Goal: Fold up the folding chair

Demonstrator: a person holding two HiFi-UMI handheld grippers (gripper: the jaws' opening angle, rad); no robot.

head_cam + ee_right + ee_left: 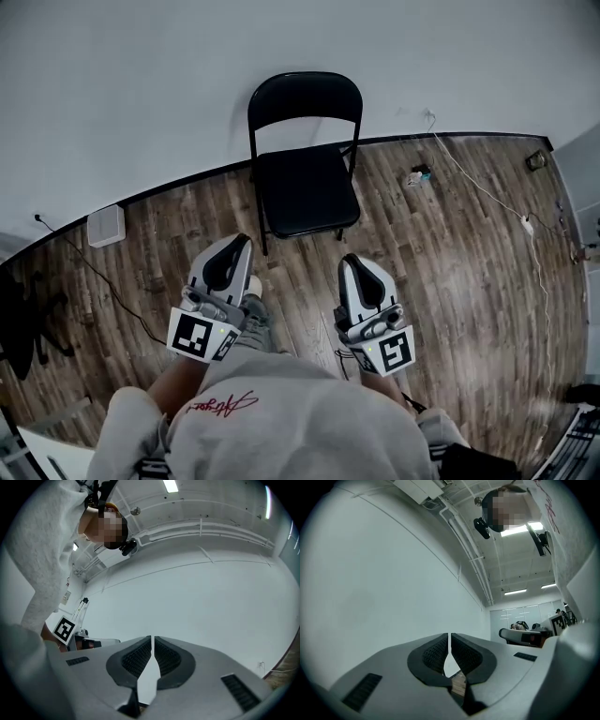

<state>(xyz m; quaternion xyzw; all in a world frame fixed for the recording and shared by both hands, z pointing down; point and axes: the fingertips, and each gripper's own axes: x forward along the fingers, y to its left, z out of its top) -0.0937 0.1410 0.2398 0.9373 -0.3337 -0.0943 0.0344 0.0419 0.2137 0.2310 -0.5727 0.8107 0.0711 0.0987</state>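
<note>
I hold my left gripper (228, 266) and right gripper (362, 282) empty, jaws together, well short of the open black folding chair (304, 159) against the wall (141, 84); reaching closed, I risk shoving it instead of gripping.

I see a white wall (141, 84) with a black baseboard (187, 182) along its foot. Against that wall a white box (106, 225) sits on the wood floor (450, 272); a white cable (487, 194) trails from the wall across the planks.
</note>
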